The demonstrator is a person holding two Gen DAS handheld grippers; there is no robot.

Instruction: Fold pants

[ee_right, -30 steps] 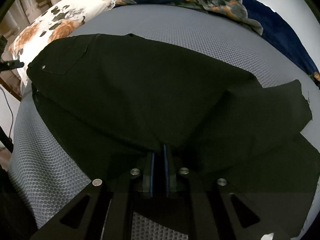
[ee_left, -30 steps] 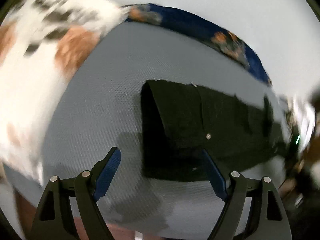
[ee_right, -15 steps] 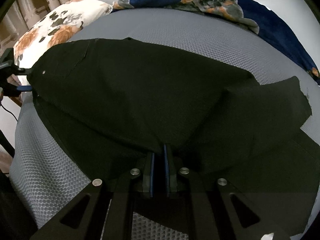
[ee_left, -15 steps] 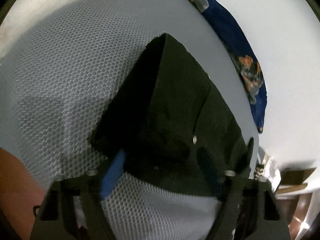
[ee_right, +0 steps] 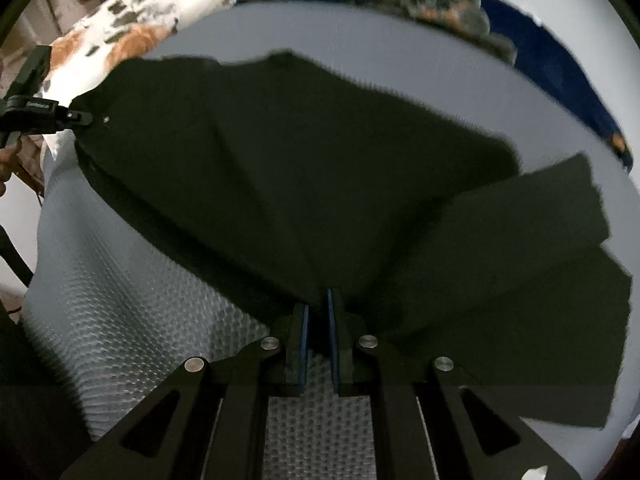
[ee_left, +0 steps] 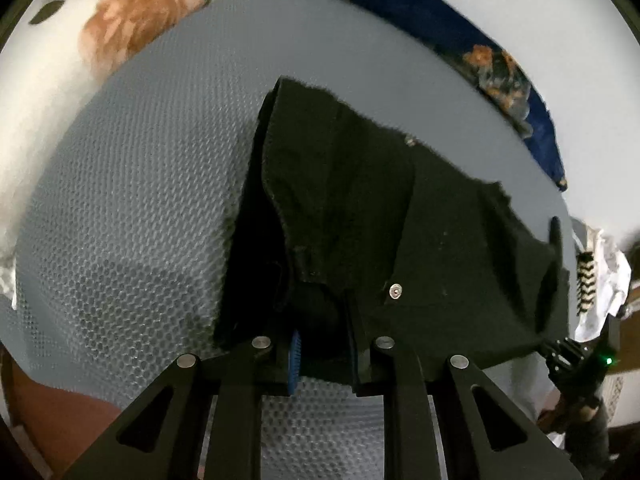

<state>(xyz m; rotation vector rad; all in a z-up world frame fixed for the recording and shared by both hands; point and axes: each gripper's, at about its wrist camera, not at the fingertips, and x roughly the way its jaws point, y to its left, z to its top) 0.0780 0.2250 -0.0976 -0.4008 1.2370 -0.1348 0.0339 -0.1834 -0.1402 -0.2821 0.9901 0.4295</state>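
Left wrist view: black pants (ee_left: pixel 360 220) spread across the centre and right of frame on a grey honeycomb bed cover (ee_left: pixel 140 200). Left gripper (ee_left: pixel 324 344) at bottom centre; jaws closing, waistband corner bunched between the fingers, fabric covering the right finger's tip. Blue pad of the left finger shows edge-on. A metal rivet (ee_left: pixel 395 291) sits just right of the fingers. Whether the pads already press the cloth is hard to judge; the fabric is all black there. Floral pillow (ee_left: pixel 120 28) upper left, blurred. Navy blanket (ee_left: pixel 500 68) along upper right. Right gripper (ee_left: pixel 572 356) small at the far right edge, holding the pants' far end.

Right wrist view: right gripper (ee_right: pixel 318 320) bottom centre, fingers clamped on a fold of the pants (ee_right: pixel 300 168), narrow gap filled with dark cloth. Pants fan upward and to both sides; legs run off lower right. Left gripper (ee_right: pixel 82 118) at the left edge, pinching the waist corner. Frame edges motion-blurred.
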